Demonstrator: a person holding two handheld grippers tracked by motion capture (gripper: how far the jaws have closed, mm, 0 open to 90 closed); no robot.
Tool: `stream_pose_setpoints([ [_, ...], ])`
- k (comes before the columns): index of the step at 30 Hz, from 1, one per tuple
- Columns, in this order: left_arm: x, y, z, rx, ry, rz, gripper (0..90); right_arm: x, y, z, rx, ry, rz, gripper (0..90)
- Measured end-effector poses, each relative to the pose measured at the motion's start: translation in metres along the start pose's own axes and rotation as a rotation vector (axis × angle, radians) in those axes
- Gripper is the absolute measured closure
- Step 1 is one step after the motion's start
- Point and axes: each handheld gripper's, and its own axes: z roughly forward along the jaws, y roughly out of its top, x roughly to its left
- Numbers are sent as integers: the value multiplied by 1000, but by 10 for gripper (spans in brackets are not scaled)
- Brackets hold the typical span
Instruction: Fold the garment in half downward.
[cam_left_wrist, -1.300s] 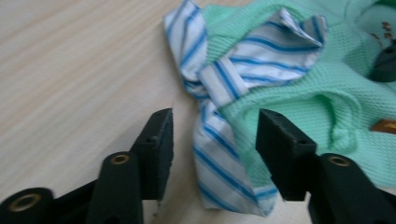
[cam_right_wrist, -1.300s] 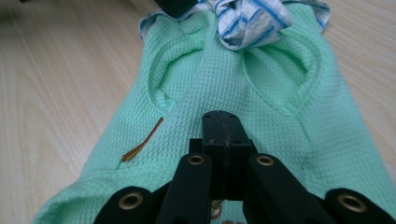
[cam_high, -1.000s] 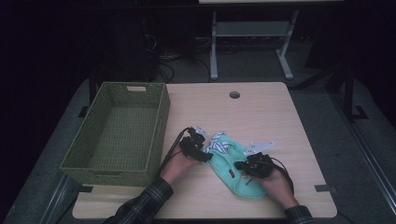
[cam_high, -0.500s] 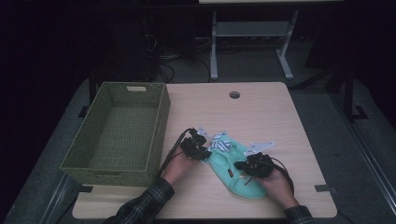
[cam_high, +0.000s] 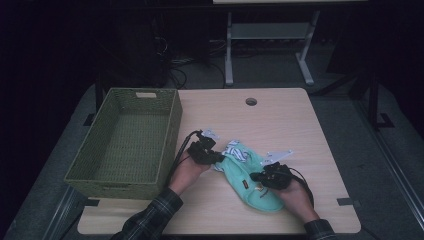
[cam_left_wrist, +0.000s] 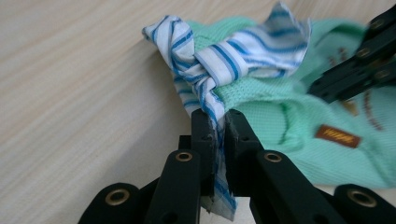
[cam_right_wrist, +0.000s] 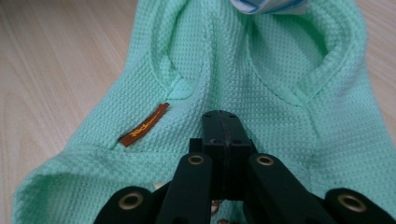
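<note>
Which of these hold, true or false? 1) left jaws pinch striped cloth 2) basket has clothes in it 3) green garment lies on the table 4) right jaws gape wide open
1) True: the left gripper has just closed on the striped cloth.
2) False: the basket holds nothing.
3) True: the green garment lies on the table, right of the basket.
4) False: the right gripper has its jaws shut, resting on the green garment.

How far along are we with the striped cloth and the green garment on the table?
Done: the left claw has just closed on the blue-striped cloth. In hand: the right claw sits shut on the mint green garment, seemingly pinning it. Left: both pieces lie on the table and the wicker basket holds nothing, so any putting away hasn't started.
</note>
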Motion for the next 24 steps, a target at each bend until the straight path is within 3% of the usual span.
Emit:
stream_pose_setpoints([
  [11, -3, 13, -30, -105, -33, 2, 835, 2, 20, 21, -13, 23, -5, 899],
  [19, -3, 17, -41, -131, -12, 14, 835, 3, 40, 43, -38, 45, -12, 898],
  [24, -2, 16, -42, -137, 0, 16, 836, 3, 41, 31, -63, 43, -21, 898],
])
